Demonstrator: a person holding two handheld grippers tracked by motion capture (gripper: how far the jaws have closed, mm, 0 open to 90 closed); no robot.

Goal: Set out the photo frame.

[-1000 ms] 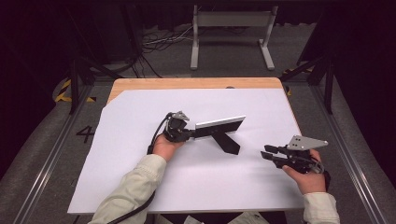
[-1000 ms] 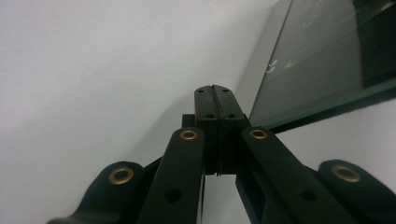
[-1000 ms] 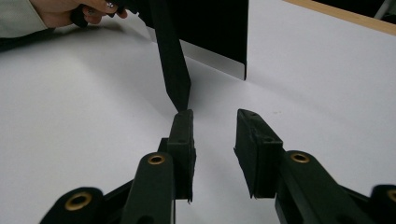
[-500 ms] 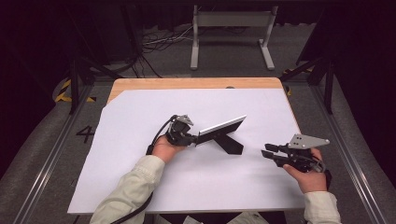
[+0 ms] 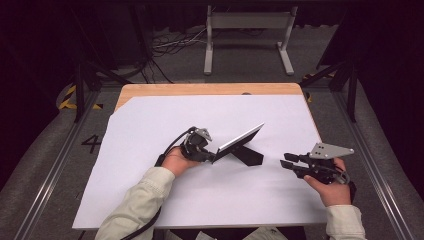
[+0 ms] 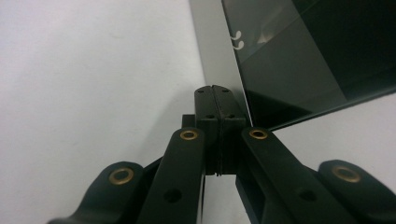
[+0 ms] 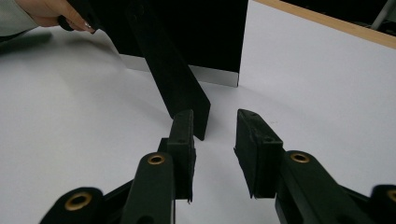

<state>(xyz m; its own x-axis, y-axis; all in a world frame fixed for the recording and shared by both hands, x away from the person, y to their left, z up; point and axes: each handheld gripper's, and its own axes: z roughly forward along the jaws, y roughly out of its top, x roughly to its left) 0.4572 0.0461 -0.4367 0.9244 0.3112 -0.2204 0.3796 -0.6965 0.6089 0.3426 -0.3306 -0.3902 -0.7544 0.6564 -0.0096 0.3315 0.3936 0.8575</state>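
The desk is a wooden top almost wholly covered by a white sheet, and everything else lies on that sheet.

Near the middle of the sheet sits the frame, a flat dark panel with a pale silver border. It is tilted up off the sheet: its low end is at the left gripper and its long axis rises from there toward the sheet's far right corner, the raised corner pointing that way. In the left gripper view the glossy dark face and the silver border run up and away from the fingers. A black prop strip juts from the back of the frame and comes down on the sheet just right of it; in the right gripper view this strip slants down to the sheet in front of the frame's dark back.

The left gripper, held in the left hand, is at the frame's low end; its fingers are pressed together, pinching the frame's edge.

The right gripper, in the right hand, lies right of the frame, apart from it, pointing at the strip. Its fingers are spread, with only bare sheet between them.
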